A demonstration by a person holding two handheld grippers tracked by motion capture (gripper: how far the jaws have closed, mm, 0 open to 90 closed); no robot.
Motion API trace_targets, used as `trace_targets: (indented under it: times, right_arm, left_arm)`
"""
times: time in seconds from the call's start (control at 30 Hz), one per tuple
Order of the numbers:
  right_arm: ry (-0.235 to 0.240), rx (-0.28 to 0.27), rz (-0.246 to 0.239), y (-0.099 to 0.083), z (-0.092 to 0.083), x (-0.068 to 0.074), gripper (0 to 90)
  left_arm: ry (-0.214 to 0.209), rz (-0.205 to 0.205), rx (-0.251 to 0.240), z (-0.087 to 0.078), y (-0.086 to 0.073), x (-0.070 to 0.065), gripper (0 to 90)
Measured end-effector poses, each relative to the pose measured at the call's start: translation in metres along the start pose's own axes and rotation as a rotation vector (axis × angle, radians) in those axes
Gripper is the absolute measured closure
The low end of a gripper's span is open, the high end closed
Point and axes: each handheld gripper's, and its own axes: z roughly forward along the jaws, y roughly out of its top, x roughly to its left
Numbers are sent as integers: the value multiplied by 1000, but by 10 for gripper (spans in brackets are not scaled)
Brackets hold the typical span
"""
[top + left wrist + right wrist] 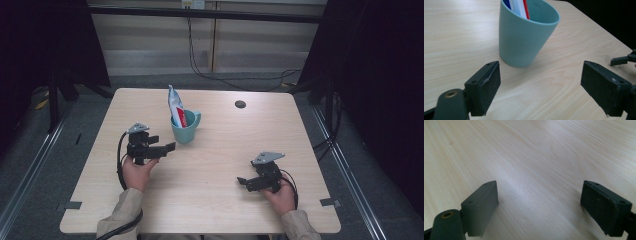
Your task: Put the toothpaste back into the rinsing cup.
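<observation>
Presently on counter (pixel 210 175): teal cup (pixel 186 127), upright, left of centre, holding white-red-blue tube (pixel 176 107). Left claw (pixel 167 148) just beside cup, jaws apart, empty. Right claw (pixel 243 181) well apart, jaws spread over bare wood. Tube apparently already stowed; nothing gripped.

- The table (pixel 210 190) is seen whole from above, looking forward and down.
- The cup (pixel 524 37) is viewed closely from the left gripper; it is shared with the high view.
- Bare tabletop is viewed closely, low, from the right gripper.
</observation>
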Motion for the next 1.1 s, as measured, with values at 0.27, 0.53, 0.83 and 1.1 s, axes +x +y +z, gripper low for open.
trace_targets:
  times: [0.27,0.53,0.83,1.1]
  right_arm:
    - [0,-1,-2,0,0,0,138]
    - [1,-1,-3,0,0,0,138]
    - [5,0,-6,0,0,0,138]
    - [7,0,-7,0,0,0,138]
  left_arm:
    - [-1,11,27,2,-16,-3,160]
    - [4,7,50,4,-32,-2,160]
    - [12,24,72,8,-43,-7,155]
    - [49,74,120,16,-51,-13,155]
